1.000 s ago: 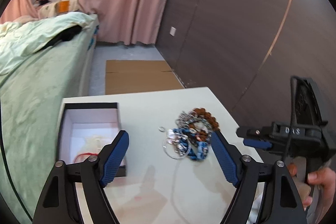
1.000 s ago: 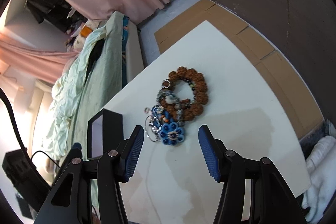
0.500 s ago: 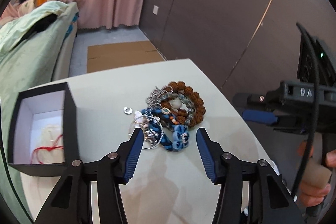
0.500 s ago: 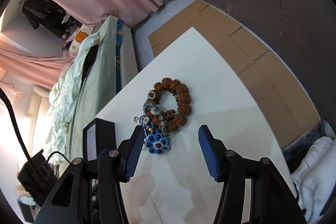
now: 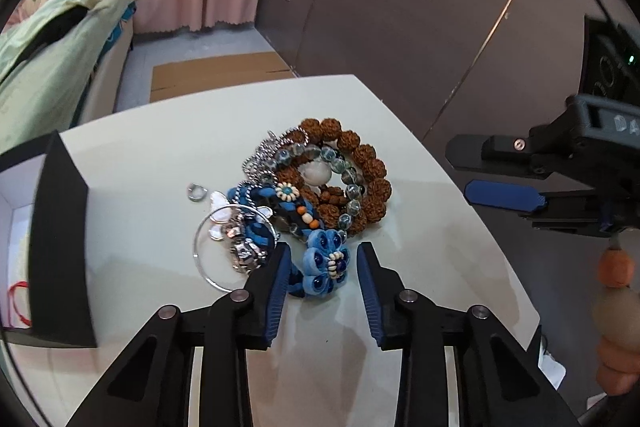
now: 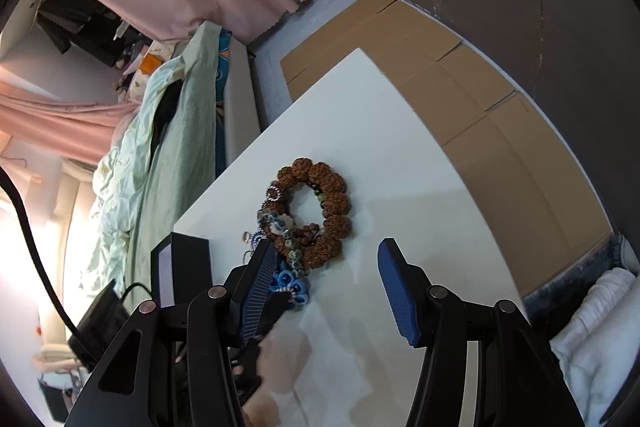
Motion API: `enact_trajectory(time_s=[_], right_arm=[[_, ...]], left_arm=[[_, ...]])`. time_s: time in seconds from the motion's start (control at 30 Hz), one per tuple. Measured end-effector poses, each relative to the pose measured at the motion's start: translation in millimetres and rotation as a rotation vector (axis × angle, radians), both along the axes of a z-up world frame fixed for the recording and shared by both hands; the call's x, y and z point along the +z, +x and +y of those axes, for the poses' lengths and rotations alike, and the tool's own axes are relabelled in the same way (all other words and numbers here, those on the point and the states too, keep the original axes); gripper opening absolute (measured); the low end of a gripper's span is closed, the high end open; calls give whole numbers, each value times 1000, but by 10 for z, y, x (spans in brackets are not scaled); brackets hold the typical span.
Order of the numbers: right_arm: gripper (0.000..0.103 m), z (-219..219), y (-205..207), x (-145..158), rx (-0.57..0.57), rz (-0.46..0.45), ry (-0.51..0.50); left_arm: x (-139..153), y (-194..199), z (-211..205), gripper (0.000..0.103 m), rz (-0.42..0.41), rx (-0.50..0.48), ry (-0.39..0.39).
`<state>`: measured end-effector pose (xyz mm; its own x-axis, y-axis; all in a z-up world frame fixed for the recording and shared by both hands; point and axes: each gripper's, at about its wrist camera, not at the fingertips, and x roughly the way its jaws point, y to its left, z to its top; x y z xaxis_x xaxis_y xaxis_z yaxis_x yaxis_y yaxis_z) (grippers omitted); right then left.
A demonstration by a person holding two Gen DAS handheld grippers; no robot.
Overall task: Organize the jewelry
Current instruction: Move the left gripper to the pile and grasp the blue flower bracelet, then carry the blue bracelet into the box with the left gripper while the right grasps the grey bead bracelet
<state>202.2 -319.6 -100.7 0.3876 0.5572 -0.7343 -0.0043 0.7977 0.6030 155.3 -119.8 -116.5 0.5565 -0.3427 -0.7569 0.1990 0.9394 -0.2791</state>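
Since a second ago the left gripper (image 5: 322, 267) has been dropping toward the pile of jewelry (image 5: 304, 195) on the white table (image 5: 140, 195), its jaws closing, now narrow around the blue flower bracelet (image 5: 326, 261) (pads not yet pressing). The right gripper (image 6: 326, 287) is waiting half open, empty. Next: pinching, lifting, carrying left to the box (image 5: 60, 247).

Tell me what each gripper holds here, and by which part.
Nothing is gripped yet. The left gripper has been closing around the blue flower ornament without clamping it; the right gripper is open and empty.
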Motion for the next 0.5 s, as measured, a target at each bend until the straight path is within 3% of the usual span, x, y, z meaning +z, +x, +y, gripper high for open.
enact_trajectory(time_s=[0.13, 0.5], right_arm=[[55, 98, 30, 6, 30, -11, 6], [50, 378, 113, -19, 95, -52, -31]], left_arm=[[-34, 20, -19, 18, -3, 11, -12], [328, -41, 327, 17, -81, 88, -98]])
